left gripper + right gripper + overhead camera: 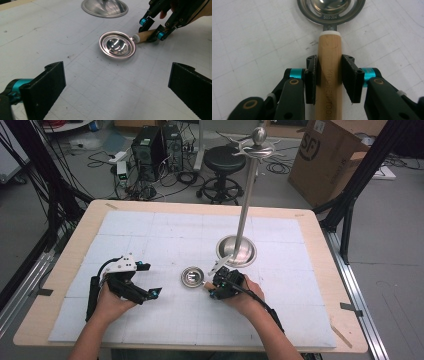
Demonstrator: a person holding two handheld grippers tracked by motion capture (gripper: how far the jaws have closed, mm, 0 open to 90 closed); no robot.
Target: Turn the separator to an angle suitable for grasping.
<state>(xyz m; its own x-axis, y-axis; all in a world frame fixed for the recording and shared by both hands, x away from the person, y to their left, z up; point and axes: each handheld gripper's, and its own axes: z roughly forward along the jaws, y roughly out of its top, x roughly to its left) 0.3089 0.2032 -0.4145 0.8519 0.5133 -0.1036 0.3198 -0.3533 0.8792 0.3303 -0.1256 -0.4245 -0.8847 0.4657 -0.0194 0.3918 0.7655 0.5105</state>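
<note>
Spreading under everything, the white tabletop point(165, 230) carries a tall steel hanging stand point(237, 251) and, just beside its base, a small steel ladle point(117, 45) lying flat. Step in hand, as I judge it: grasping. The right hand-held gripper point(329, 77) is clamped on the wooden handle point(329, 62); the left hand-held gripper point(117, 82) waits agape, holding nothing. Next comes a level lift toward the stand's hooks.

A wooden table point(320, 270) carries a white gridded mat point(165, 245); a steel ladle point(192, 276) lies centre, a stand's round base point(236, 251) at two o'clock.
</note>
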